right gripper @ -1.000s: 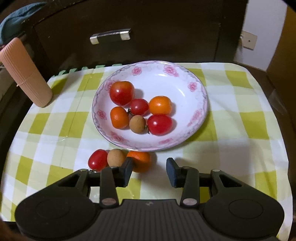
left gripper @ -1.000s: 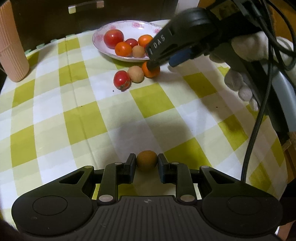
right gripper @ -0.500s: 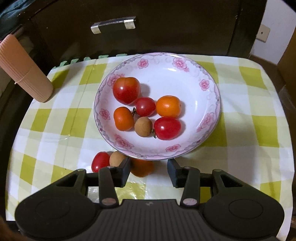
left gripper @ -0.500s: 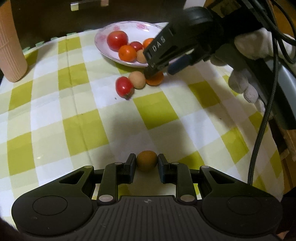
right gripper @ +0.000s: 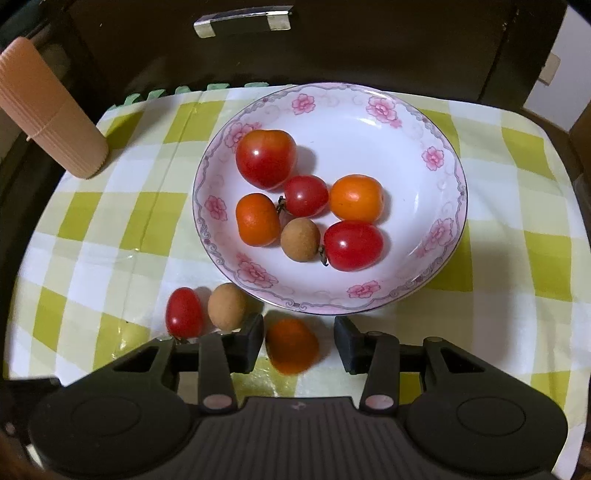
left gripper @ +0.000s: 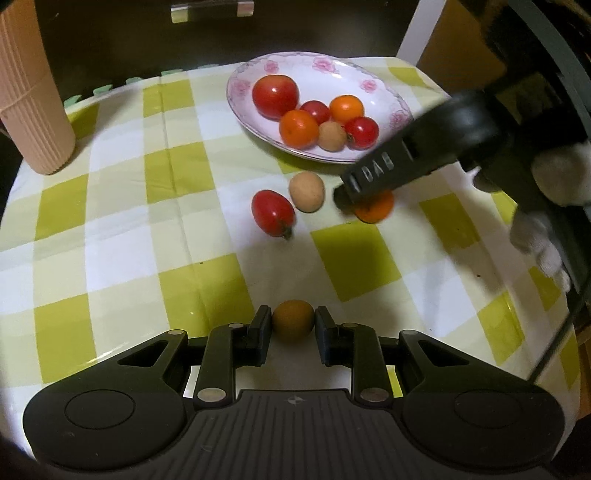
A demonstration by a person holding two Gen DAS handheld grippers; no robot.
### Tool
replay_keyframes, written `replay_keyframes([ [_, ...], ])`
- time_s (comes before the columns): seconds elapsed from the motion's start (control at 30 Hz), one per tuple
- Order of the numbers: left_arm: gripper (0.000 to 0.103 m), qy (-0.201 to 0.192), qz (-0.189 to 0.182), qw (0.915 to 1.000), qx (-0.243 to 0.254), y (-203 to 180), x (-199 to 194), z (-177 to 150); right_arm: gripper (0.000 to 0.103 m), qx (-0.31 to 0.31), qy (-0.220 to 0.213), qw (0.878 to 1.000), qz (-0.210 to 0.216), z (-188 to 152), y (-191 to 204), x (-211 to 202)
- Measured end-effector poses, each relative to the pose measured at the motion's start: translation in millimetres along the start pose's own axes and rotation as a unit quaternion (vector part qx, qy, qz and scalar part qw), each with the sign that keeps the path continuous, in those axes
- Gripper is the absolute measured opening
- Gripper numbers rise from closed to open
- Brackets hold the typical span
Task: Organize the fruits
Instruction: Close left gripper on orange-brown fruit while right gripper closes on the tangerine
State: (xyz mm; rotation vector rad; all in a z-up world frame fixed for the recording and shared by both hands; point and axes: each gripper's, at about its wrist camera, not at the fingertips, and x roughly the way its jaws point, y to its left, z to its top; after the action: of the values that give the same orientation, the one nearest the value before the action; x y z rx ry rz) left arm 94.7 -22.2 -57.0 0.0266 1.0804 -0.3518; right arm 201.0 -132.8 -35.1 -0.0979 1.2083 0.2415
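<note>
My left gripper (left gripper: pixel 293 322) is shut on a brown longan (left gripper: pixel 293 319) above the checked cloth. My right gripper (right gripper: pixel 299 334) is open, with an orange fruit (right gripper: pixel 291 345) on the cloth between its jaws, closer to the left finger. That fruit (left gripper: pixel 373 208) shows under the right gripper (left gripper: pixel 417 162) in the left wrist view. A red tomato (right gripper: pixel 183 312) and a tan longan (right gripper: pixel 226 306) lie just left of it. The floral plate (right gripper: pixel 406 140) holds several tomatoes, orange fruits and one longan (right gripper: pixel 300 239).
A ribbed pink cylinder (left gripper: pixel 29 92) stands at the back left of the table (left gripper: pixel 110 258). A dark cabinet with a metal handle (right gripper: pixel 242 20) is behind the table. The table edge drops off at the right, near my gloved hand (left gripper: pixel 554 206).
My right gripper has moved forward over the orange fruit, which now sits between its fingers. My left gripper has risen, tilting toward the plate with the longan still held.
</note>
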Motion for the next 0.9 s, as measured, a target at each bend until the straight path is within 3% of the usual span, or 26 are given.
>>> replay_keyframes([
  [0.13,0.033,0.005,0.006,0.9999,0.007,1.4,0.2,2.1,0.033,-0.030,0.004,0.999,-0.013,-7.3,5.6,-1.9],
  [0.37,0.034,0.022,-0.007,0.9997,-0.007,9.0,0.0,6.5,0.033,-0.015,0.008,1.000,-0.013,-28.0,-3.0,-8.6],
  [0.6,0.037,0.028,0.013,0.9995,0.000,3.7,-1.7,3.1,0.033,-0.011,0.004,1.000,-0.016,-44.5,-4.3,-13.6],
  [0.73,0.046,0.033,0.015,0.9993,0.001,1.2,0.7,6.3,0.033,-0.002,0.003,1.000,-0.015,-49.7,-8.2,-16.8],
  [0.9,0.047,0.032,0.029,0.9990,0.010,-4.1,3.8,11.1,0.034,0.007,0.008,1.000,-0.016,-53.9,-16.0,-20.8],
])
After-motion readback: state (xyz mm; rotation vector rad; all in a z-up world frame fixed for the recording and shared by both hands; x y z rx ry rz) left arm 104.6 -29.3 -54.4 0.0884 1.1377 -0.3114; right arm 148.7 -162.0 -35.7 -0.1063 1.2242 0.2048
